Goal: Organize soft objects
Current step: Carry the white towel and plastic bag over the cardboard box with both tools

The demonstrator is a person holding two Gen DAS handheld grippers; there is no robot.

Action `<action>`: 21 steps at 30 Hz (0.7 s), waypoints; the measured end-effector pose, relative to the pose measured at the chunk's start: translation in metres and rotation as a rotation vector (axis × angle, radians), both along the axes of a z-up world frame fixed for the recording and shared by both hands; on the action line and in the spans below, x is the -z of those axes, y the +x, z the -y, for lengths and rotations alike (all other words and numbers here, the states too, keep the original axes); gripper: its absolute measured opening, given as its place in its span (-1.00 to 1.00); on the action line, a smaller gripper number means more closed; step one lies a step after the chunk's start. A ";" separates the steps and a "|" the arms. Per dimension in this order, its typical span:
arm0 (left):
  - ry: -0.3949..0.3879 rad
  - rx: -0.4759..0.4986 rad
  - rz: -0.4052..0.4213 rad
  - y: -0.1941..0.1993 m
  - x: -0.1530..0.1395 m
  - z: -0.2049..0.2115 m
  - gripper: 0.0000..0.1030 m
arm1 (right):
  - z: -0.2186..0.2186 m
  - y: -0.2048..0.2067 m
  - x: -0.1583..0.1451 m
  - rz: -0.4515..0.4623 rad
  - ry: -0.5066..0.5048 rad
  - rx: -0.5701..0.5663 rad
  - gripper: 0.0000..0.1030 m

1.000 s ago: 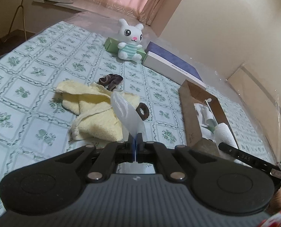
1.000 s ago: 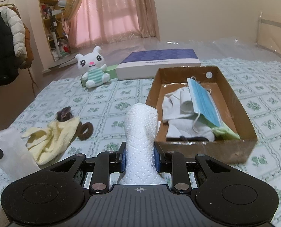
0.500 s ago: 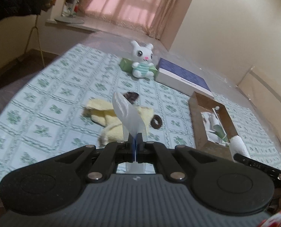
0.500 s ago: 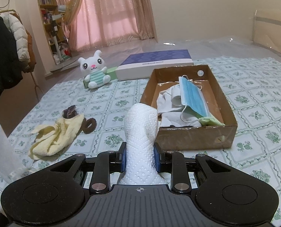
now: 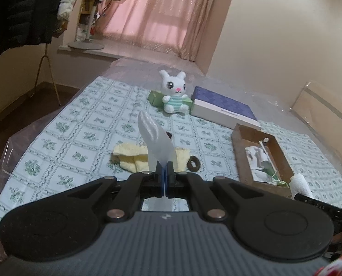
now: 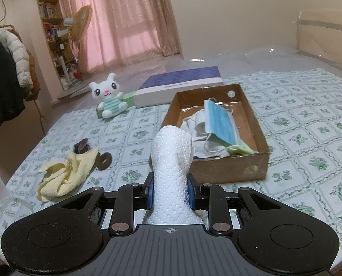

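Observation:
My left gripper (image 5: 164,179) is shut on a thin translucent white plastic bag (image 5: 156,143) that stands up from its jaws, above the bed. My right gripper (image 6: 171,187) is shut on a wad of white dotted paper towel (image 6: 171,158), held just in front of the brown cardboard box (image 6: 228,168). That towel (image 5: 299,184) also shows at the right edge of the left wrist view. Inside the box lie a blue face mask (image 6: 219,122) and white cloth (image 6: 196,124). A yellow towel (image 6: 65,174), a brown hair tie (image 6: 104,159) and a dark scrunchie (image 6: 81,146) lie on the bed to the left.
A white plush bunny (image 6: 108,99) sits at the far side against a green box (image 5: 156,99), next to a purple and white flat box (image 6: 180,87). The bed (image 6: 309,138) has a green flowered sheet. Coats hang on a rack (image 6: 2,78) at left; a fan stands by pink curtains.
The left gripper rose and drew back with the plastic bag, so the bed looks farther and more of the room shows. The right gripper backed away slightly from the box, still holding the towel.

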State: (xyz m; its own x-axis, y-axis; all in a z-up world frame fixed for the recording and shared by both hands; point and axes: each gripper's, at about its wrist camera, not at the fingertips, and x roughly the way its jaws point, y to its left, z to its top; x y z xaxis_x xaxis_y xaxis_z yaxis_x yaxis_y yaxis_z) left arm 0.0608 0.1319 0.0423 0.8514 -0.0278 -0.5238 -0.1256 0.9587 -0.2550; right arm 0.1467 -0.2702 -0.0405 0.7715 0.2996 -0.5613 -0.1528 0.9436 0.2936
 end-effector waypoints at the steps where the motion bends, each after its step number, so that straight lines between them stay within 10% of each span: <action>1: 0.004 0.006 0.004 0.001 -0.002 0.002 -1.00 | 0.003 -0.001 0.000 0.001 0.001 0.006 -0.46; 21: 0.025 0.173 0.079 0.043 -0.021 0.048 -1.00 | 0.038 0.002 -0.001 0.012 0.019 0.083 -0.46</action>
State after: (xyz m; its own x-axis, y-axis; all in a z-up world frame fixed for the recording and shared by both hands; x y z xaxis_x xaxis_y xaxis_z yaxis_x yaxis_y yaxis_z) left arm 0.1040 0.0839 0.0634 0.8738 -0.1653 -0.4574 0.0615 0.9705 -0.2332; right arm 0.1482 -0.3086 -0.0391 0.8010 0.2447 -0.5464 -0.0777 0.9474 0.3104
